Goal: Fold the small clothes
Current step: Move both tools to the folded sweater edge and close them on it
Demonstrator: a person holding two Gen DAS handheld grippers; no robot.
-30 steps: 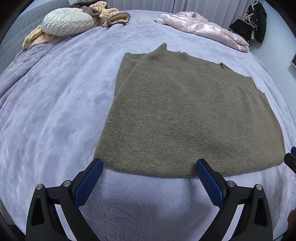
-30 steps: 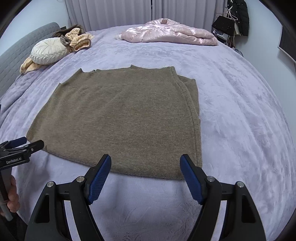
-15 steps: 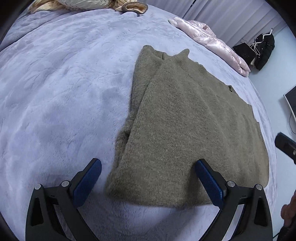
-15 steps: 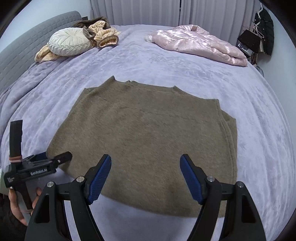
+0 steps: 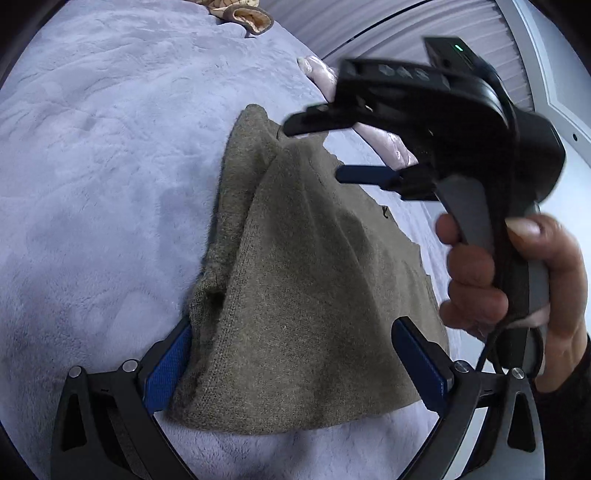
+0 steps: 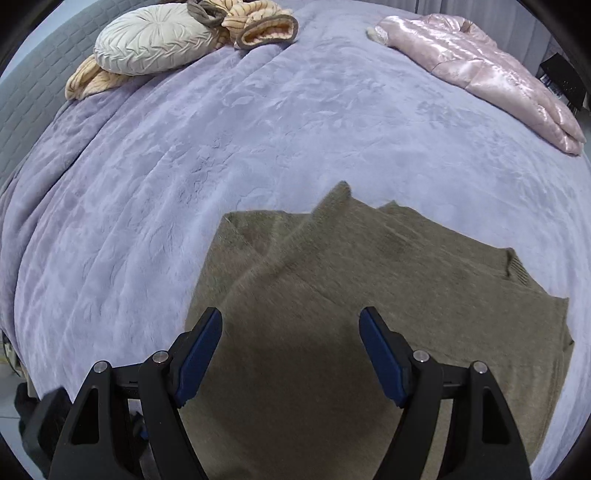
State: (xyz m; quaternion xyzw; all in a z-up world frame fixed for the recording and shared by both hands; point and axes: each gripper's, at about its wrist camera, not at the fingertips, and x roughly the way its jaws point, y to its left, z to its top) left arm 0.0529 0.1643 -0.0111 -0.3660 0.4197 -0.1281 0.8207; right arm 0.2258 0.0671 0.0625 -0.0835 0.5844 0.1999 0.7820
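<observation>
An olive-brown knit sweater (image 5: 303, 295) lies folded flat on the lavender bed cover (image 5: 92, 184). My left gripper (image 5: 295, 369) stands open low at the sweater's near corner, and the fabric edge lies between its blue pads without being pinched. A hand (image 5: 480, 288) holds my right gripper (image 5: 321, 151) above the sweater's far part, jaws apart. In the right wrist view the right gripper (image 6: 291, 339) hangs open, pointing steeply down over the sweater (image 6: 369, 295) with nothing between its fingers.
A round cream pillow (image 6: 155, 40) and striped tan clothes (image 6: 258, 26) lie at the bed's far left by the grey headboard (image 6: 22, 92). A shiny pink jacket (image 6: 480, 59) lies at the far right. Bare lavender cover (image 6: 184, 166) spreads left of the sweater.
My right gripper has swept across the sweater toward its left side and now shows in the left wrist view. My left gripper has turned and sunk onto the sweater's corner.
</observation>
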